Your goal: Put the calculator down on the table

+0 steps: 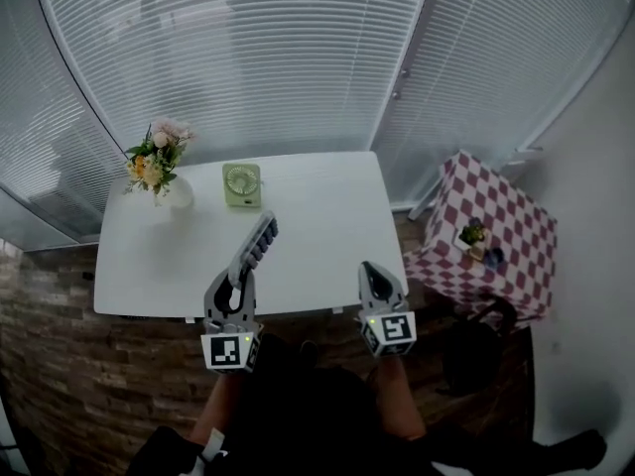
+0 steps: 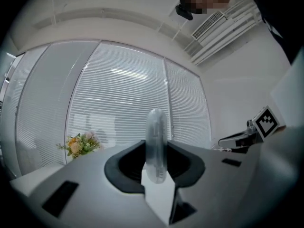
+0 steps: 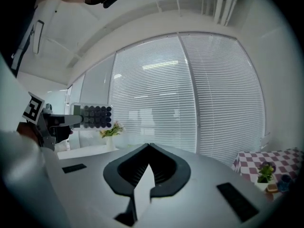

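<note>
A light grey calculator [image 1: 256,246] with dark keys is held at its near end by my left gripper [image 1: 238,280], which is shut on it above the front edge of the white table [image 1: 327,236]. In the left gripper view the calculator [image 2: 156,144] stands edge-on between the jaws. The right gripper view shows its key face [image 3: 92,116] at the left, raised over the table. My right gripper [image 1: 370,271] hovers at the table's front right edge, shut with nothing in it; its jaws meet [image 3: 148,148].
A vase of flowers [image 1: 157,167] stands at the table's back left, with a small green clock-like object [image 1: 241,183] beside it. A red-and-white checked side table [image 1: 486,236] with small items stands to the right. Window blinds [image 1: 248,58] lie behind.
</note>
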